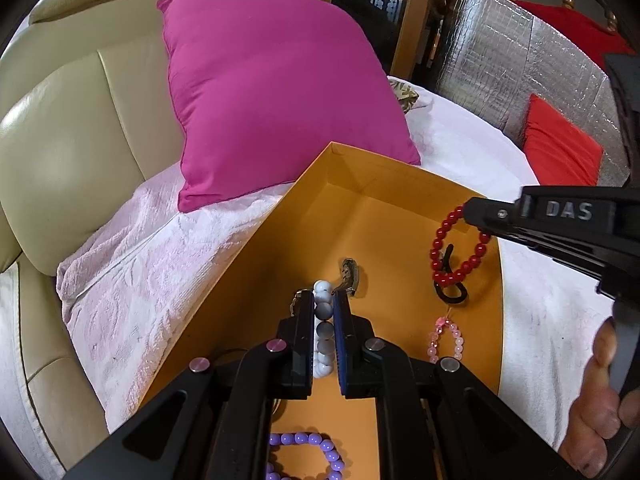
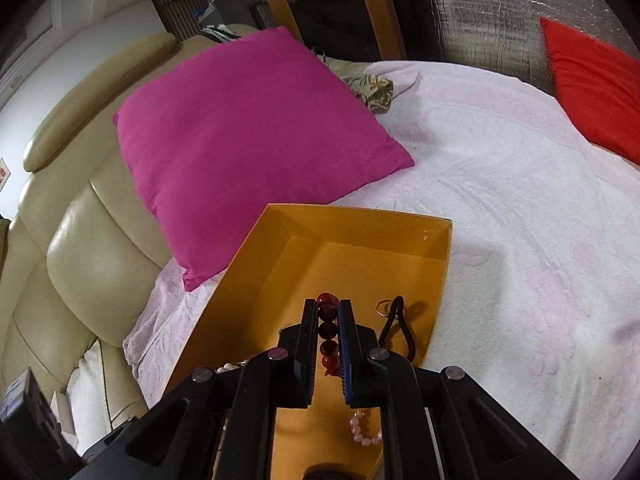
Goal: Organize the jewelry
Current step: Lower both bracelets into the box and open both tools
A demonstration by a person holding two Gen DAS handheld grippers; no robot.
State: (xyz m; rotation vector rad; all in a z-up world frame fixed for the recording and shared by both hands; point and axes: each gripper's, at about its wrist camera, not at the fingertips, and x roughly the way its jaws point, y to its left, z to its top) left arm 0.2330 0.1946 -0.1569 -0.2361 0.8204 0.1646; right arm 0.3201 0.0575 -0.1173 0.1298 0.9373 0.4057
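On the left: beige sofa, magenta pillow touching orange box rim.
Left tongs: pinching white-grey bead bracelet over box.
Right tongs: pinching red bead bracelet over box.
Right of box: open bedspread.
Left view only: purple bracelet.

We're in a home, a living room by the look of it: a cream leather sofa under a pale throw, a pink cushion, a red cushion, a wooden cabinet behind.
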